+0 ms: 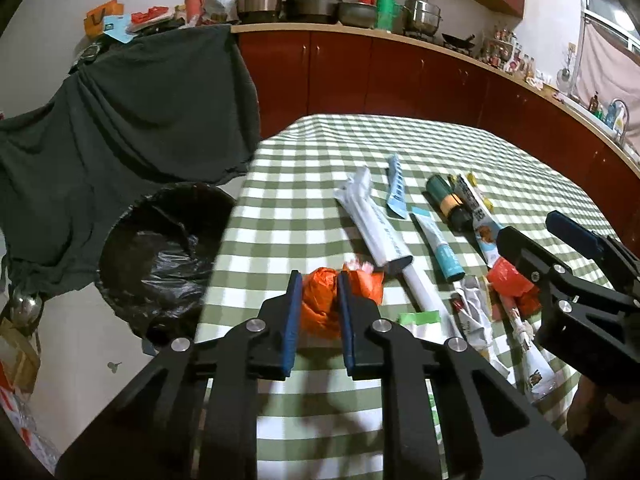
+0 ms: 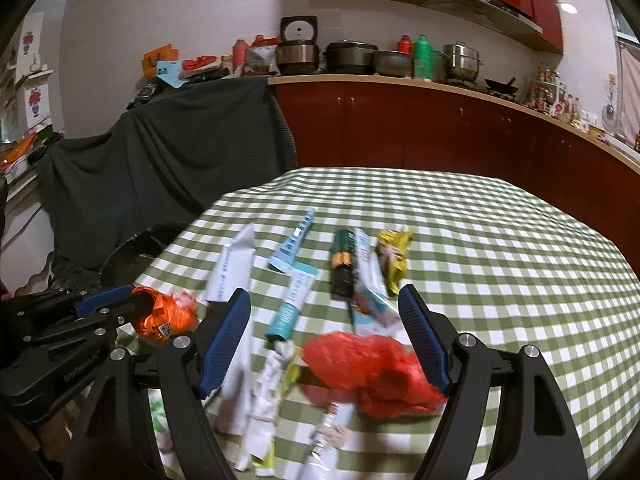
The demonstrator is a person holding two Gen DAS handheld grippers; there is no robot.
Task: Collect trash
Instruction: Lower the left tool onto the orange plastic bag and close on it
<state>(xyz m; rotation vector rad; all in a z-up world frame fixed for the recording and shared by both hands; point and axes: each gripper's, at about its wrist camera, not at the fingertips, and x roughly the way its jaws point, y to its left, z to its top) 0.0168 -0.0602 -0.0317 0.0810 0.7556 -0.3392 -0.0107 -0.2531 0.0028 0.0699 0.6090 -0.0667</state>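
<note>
Left gripper (image 1: 319,280) squeezed tight on the orange bag (image 1: 320,304). Black bin (image 1: 160,256) just off to its left, below the checked table (image 1: 400,152) edge (closest for this hand). Right gripper (image 2: 324,308) wide open, nothing held, red bag (image 2: 368,364) lying between its fingers. Kitchen counter (image 2: 400,80) behind.

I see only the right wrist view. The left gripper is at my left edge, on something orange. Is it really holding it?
Observer: Yes. In the left wrist view the left gripper is shut on the orange bag, one pad on each side.
Operator: My view shows only part of the bin. Is anything in it?
Observer: The bin has a black liner; I see no trash in it.
Operator: Where is it from that gripper?
Observer: On the floor, to its left, beside the table edge.
</note>
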